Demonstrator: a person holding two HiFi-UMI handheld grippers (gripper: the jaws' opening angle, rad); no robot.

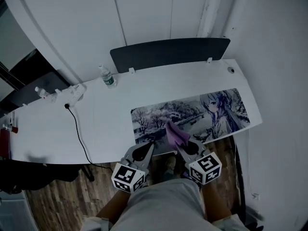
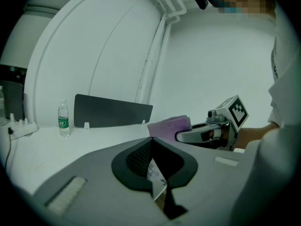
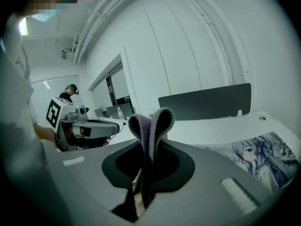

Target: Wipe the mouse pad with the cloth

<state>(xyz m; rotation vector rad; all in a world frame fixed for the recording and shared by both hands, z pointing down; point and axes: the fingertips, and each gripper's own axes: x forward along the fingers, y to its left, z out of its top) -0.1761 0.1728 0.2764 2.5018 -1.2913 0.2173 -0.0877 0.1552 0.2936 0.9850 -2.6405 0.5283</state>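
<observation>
A long mouse pad (image 1: 192, 115) with an anime print lies on the right half of the white desk (image 1: 96, 124), its front edge at the desk's near edge. My right gripper (image 1: 184, 147) is shut on a folded purple cloth (image 1: 175, 134), which rests on the pad's front middle. In the right gripper view the cloth (image 3: 153, 125) stands up from between the closed jaws, with the pad (image 3: 263, 157) to the right. My left gripper (image 1: 148, 148) is at the pad's front left edge. A thin printed sliver of the pad (image 2: 157, 177) shows pinched between its closed jaws.
A water bottle (image 1: 109, 77) stands at the back of the desk, left of a dark divider panel (image 1: 168, 52). A power strip (image 1: 72, 96) and its black cable (image 1: 79, 134) lie on the left. The person's legs and a wood floor (image 1: 62, 196) are below the desk edge.
</observation>
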